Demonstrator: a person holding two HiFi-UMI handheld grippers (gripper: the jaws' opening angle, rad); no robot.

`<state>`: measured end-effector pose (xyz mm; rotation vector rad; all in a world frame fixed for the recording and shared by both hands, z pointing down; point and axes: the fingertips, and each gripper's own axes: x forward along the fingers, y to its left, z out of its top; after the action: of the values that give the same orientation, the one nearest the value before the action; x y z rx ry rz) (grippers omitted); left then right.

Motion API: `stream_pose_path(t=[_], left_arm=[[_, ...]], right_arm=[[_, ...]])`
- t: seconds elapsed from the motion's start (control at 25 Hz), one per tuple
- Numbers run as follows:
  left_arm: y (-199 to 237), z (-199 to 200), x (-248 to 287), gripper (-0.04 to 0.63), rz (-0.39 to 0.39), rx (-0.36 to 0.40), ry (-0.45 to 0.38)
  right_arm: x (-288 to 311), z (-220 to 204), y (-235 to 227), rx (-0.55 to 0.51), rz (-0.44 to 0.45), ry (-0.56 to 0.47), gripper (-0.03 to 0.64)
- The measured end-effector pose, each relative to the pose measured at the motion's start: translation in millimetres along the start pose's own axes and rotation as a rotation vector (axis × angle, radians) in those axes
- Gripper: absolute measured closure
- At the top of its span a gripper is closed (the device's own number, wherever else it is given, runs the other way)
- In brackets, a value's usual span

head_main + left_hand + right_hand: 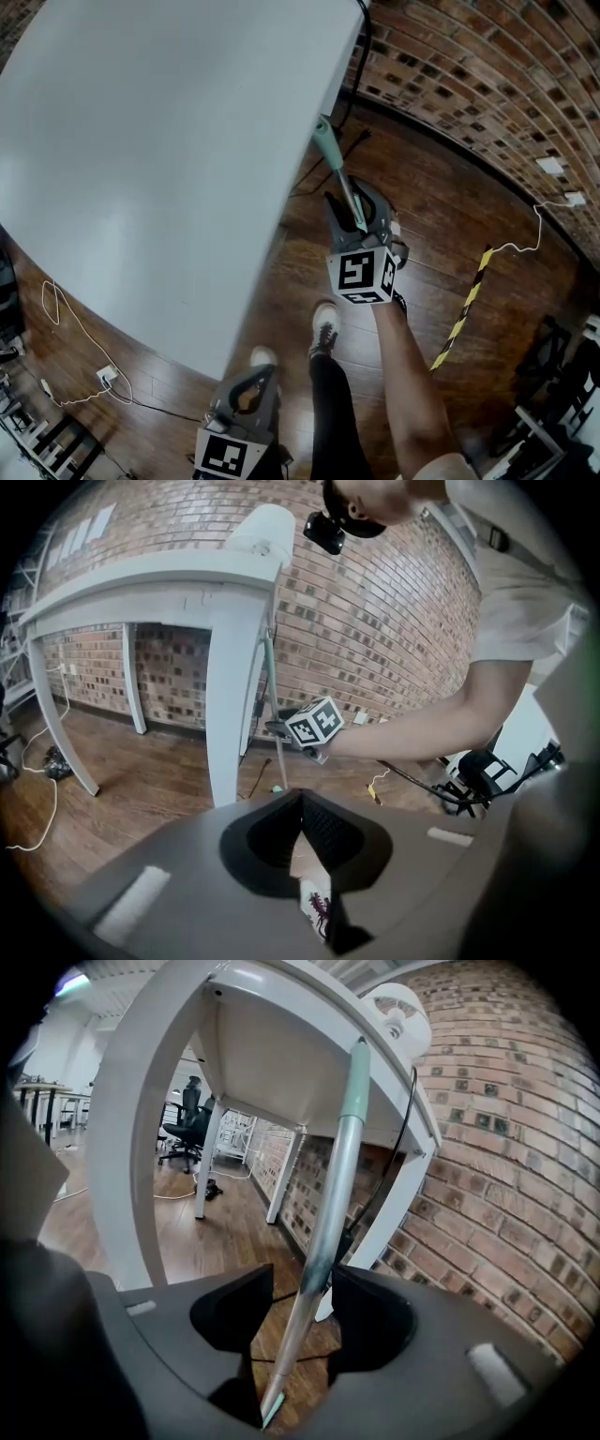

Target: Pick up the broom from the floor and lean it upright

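Broom handle (342, 173), pale with a green grip, is stood steeply, its top leaned against the corner edge of the white surface (141, 141). At the left, the left tool (265, 372) is held low beside that surface, its jaws brought together with nothing gripped. Further right, the right tool (345, 199) is set around the handle, jaws spread wide; a gap is left beside the handle, so it is not clamped. A brick wall (469, 75) is seen at the far right.
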<state>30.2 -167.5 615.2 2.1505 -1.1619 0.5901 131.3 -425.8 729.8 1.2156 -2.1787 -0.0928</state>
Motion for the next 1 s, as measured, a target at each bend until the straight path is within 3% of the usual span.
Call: stream_pose_path(t=[0.68, 0.8, 0.92, 1.0], left_arm=[[-0.5, 2.1, 4.1, 0.594, -0.004, 0.017, -0.002], [-1.1, 6.7, 2.1, 0.594, -0.004, 0.018, -0.016], [-1.5, 17.0, -3.7, 0.594, -0.041, 0.122, -0.041], [-1.4, 20.5, -12.0, 0.594, -0.029, 0.08, -0.053]], right_arm=[[-12.3, -10.9, -22.2, 0.069, -0.107, 0.017, 0.43], [-29.9, -15.5, -22.0, 0.087, -0.126, 0.027, 0.483], [-51.5, -15.7, -18.1, 0.106, -0.139, 0.029, 0.577], [-67.7, -15.5, -12.1, 0.129, -0.141, 0.034, 0.604]])
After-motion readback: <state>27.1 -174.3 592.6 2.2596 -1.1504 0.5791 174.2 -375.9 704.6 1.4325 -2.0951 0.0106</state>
